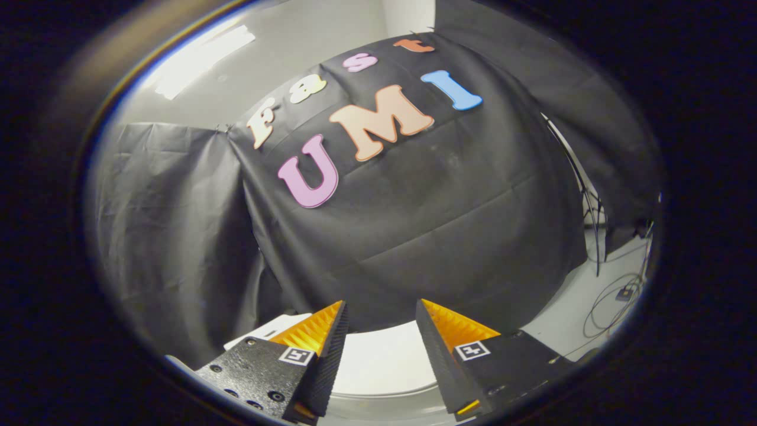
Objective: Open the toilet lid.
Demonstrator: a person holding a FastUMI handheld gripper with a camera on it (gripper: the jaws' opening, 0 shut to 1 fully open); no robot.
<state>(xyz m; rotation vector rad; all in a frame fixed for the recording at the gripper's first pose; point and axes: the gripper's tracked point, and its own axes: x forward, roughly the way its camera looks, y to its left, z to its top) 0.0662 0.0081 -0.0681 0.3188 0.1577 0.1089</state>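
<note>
Now just two gripper (381, 310) fingers spread apart with nothing pinched, white toilet lid (378, 361) low between and under them, black cloth wall (414, 225) far beyond, thin cables (615, 302) on floor at right.

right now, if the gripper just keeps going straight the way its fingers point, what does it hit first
Probably the black cloth wall. The gripper is open with nothing between its fingers, which point above the white toilet lid below them. Depth is hard to judge, so a slight downward tilt could meet the lid first.
</note>
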